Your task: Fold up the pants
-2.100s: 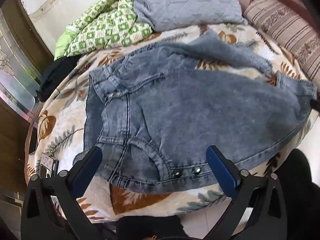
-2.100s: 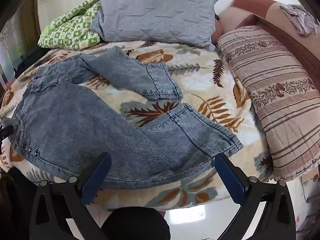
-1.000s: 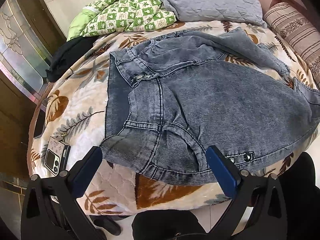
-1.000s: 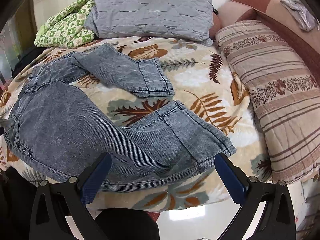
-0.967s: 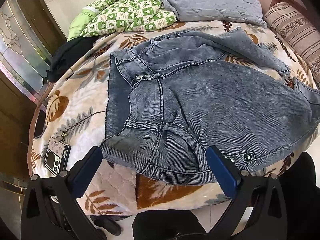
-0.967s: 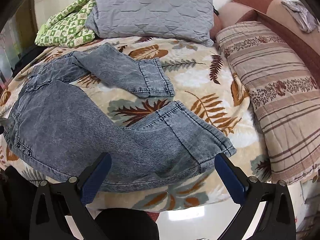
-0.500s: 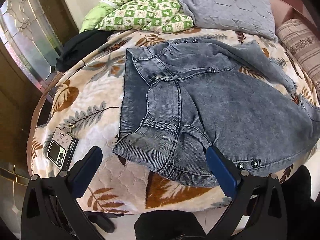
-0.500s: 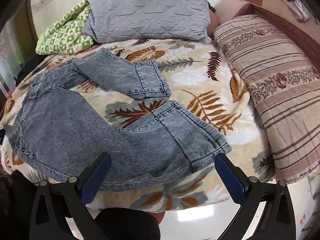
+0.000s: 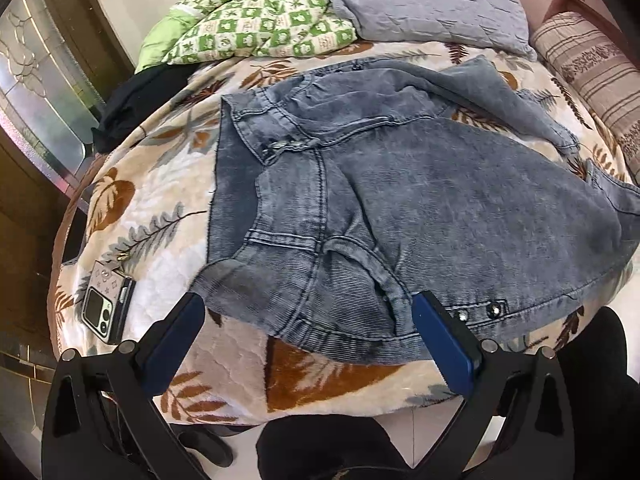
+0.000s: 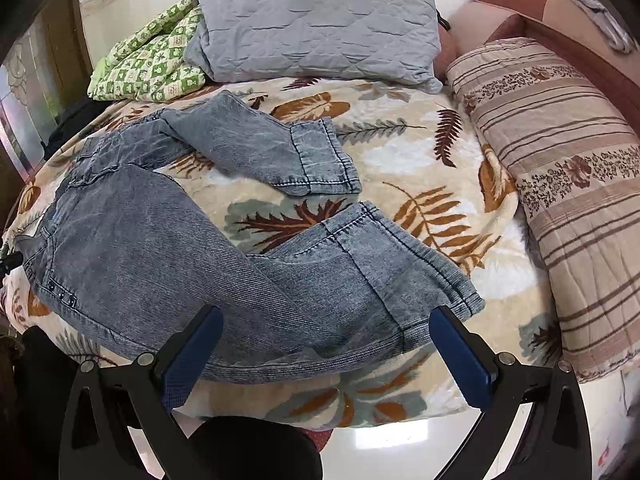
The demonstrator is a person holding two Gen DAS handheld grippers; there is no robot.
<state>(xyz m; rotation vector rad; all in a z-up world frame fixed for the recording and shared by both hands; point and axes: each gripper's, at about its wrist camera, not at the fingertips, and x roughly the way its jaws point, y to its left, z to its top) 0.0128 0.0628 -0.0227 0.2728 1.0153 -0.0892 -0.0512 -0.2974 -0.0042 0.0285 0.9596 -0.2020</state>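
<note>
Grey-blue jeans (image 9: 420,200) lie spread on a leaf-patterned bed cover (image 9: 152,208), waistband toward the left, legs apart toward the right. In the right wrist view the jeans (image 10: 152,240) show both legs: the far leg's hem (image 10: 324,160) and the near leg's hem (image 10: 424,256). My left gripper (image 9: 306,312) is open and empty, just before the near waistband corner. My right gripper (image 10: 324,324) is open and empty, over the near leg close to its hem.
A phone (image 9: 106,306) lies on the cover at the left. A green checked quilt (image 9: 256,20), a grey pillow (image 10: 316,24) and a striped bolster (image 10: 568,184) line the far and right sides. A black garment (image 9: 132,96) lies at the far left edge.
My left gripper has drawn back and swung left, so the waistband and phone show more fully. My right gripper has shifted slightly; the jeans have not moved.
</note>
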